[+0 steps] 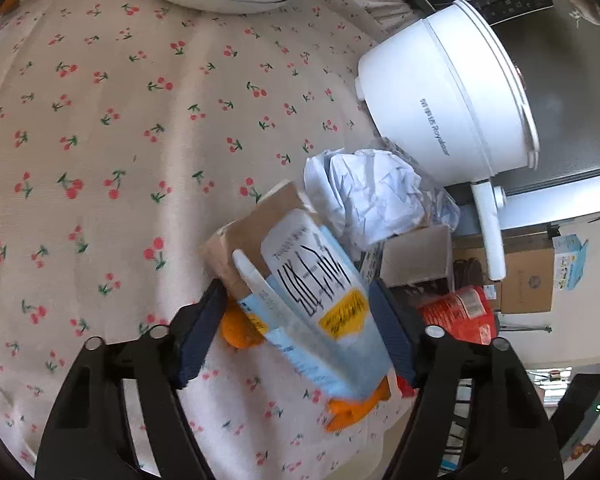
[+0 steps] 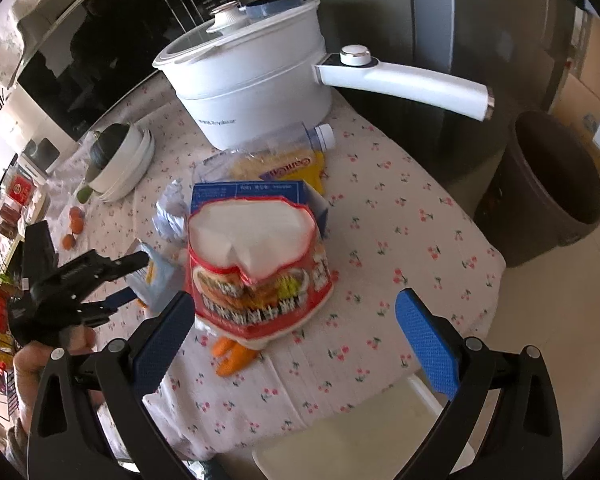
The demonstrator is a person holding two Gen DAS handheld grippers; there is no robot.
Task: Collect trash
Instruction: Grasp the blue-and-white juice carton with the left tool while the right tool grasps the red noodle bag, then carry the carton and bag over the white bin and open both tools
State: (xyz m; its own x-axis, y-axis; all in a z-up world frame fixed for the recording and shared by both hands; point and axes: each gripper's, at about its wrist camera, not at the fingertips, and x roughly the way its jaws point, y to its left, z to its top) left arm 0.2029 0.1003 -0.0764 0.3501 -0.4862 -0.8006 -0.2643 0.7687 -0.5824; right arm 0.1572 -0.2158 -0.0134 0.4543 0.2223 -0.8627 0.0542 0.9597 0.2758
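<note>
Here the left gripper (image 1: pixel 296 320) is clamped on a blue mailer (image 1: pixel 320 304), which sits just left of the red noodle cup (image 2: pixel 256 268) on the cherry-print surface (image 2: pixel 400 216). The right gripper (image 2: pixel 300 336) hangs wide open in front of the cup, holding nothing. Behind the cup stands a white pot (image 2: pixel 256 92), and a dark bin (image 2: pixel 548 184) sits off to its right on the floor.
</note>
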